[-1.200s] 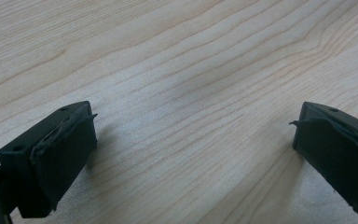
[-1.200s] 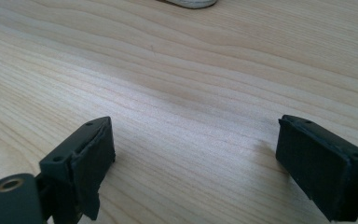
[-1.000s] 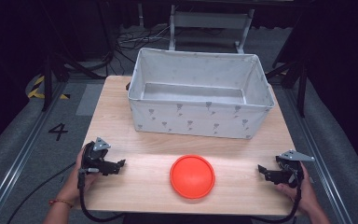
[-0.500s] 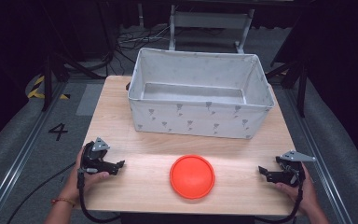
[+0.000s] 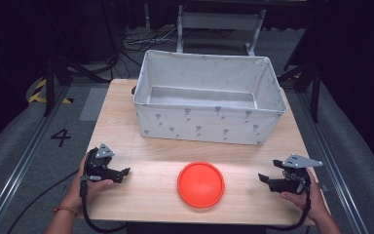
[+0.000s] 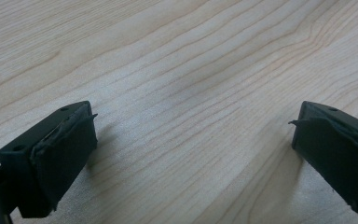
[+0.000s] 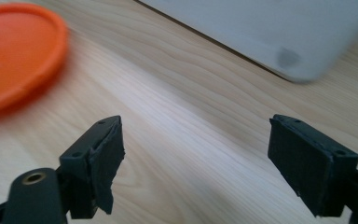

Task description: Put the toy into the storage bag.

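Fingers of the right gripper (image 5: 264, 179) are seen spread wide with nothing between them (they have just been closing a little), and bare wood is seen between its black pads (image 7: 103, 158) in the right gripper view. An orange disc (image 5: 200, 184) is laid flat on the worktop (image 5: 151, 195), between the two grippers and apart from both. Fingers of the left gripper (image 5: 122, 173) are likewise held open and empty, low over the wood. A white fabric bin (image 5: 209, 124) is set behind the disc, well apart from it.
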Available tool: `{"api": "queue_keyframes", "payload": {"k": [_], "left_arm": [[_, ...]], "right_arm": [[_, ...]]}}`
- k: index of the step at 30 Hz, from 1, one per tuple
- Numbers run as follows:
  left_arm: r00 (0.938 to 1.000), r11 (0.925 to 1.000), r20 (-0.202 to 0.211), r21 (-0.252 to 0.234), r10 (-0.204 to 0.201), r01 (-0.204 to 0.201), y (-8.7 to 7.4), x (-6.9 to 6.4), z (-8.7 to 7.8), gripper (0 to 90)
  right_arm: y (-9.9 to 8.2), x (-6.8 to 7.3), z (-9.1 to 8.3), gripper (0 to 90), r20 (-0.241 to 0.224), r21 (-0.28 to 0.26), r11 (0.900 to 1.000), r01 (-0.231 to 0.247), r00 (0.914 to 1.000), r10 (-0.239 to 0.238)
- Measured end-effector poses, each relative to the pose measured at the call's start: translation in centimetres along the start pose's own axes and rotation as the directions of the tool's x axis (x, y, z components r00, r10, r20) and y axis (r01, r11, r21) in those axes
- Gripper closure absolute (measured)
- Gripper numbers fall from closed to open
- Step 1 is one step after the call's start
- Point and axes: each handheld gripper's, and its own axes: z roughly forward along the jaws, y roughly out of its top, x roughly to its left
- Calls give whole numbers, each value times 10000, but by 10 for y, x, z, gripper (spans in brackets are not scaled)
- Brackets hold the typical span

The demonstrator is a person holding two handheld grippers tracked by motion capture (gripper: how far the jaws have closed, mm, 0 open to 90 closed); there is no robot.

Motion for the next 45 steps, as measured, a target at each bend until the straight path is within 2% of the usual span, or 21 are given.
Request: {"api": "queue_keyframes", "payload": {"k": [5, 7, 8, 12, 16, 18, 19, 21, 26, 27, 29, 31, 33, 39, 41, 42, 43, 45], "left_arm": [[10000, 10000, -62, -4, 27, -27, -1, 0, -1, 2], [10000, 10000, -75, -31, -1, 1, -1, 0, -1, 2], [10000, 10000, -37, 0, -27, 27, -1, 0, -1, 2], [10000, 10000, -45, 10, -19, 19, -1, 0, -1, 2], [10000, 10000, -22, 3, -6, 6, -1, 0, -1, 2], [10000, 10000, -28, 7, 2, -2, -1, 0, -1, 2], [10000, 10000, -28, 7, 2, -2, -1, 0, -1, 2], [10000, 10000, -28, 7, 5, -5, -1, 0, -1, 2], [10000, 10000, 39, 13, 43, -43, -1, 1, -1, 1], [10000, 10000, 41, 25, 36, -36, -1, 1, -1, 1], [10000, 10000, 21, 18, 67, -67, -1, 1, -1, 1], [9999, 9999, 2, 1, 104, -104, -1, 1, -1, 1], [9999, 9999, 24, -5, 107, -107, -1, 1, -1, 0], [10000, 10000, 65, 1, 75, -75, 0, 1, 0, 0], [9999, 10000, 73, 2, 79, -79, 0, 1, 0, 0], [9999, 10000, 71, 2, 81, -81, 0, 1, 0, 0], [9999, 10000, 75, 0, 83, -83, 0, 1, 0, 0], [9999, 10000, 73, 3, 88, -88, 0, 1, 0, 0]], "right_arm": [[21, 26, 10, 225, -854, -42, 9974, 714, 9938, -715], [24, 29, 13, 225, -1021, -30, 9969, 788, 9917, -787], [30, 35, 21, 225, -1286, 62, 9953, 966, 9871, -950], [44, 51, 45, 197, -1766, 340, 9869, 1578, 9729, -1495], [54, 63, 70, 198, -2302, 515, 9792, 1964, 9564, -1798], [58, 67, 83, 204, -2673, 572, 9775, 2032, 9464, -1811], [58, 67, 83, 204, -2673, 572, 9775, 2032, 9464, -1811], [61, 70, 93, 204, -3001, 620, 9767, 2055, 9371, -1781], [67, 77, 111, 178, -3349, 828, 9740, 2108, 9264, -1721], [68, 79, 114, 169, -3281, 921, 9709, 2211, 9273, -1801], [67, 82, 120, 165, -3023, 1071, 9683, 2257, 9352, -1845], [64, 84, 124, 178, -3285, 1308, 9625, 2375, 9264, -1839], [63, 87, 126, 156, -3207, 1366, 9590, 2483, 9270, -1944], [61, 89, 129, 159, -2907, 1116, 9646, 2388, 9361, -1981], [60, 90, 128, 221, -2913, 1070, 9657, 2366, 9361, -1970], [61, 91, 127, 291, -2975, 1046, 9658, 2374, 9341, -1974], [61, 92, 125, 340, -3139, 994, 9643, 2453, 9274, -2036], [62, 93, 124, 384, -3016, 1074, 9668, 2318, 9342, -1905]]}}
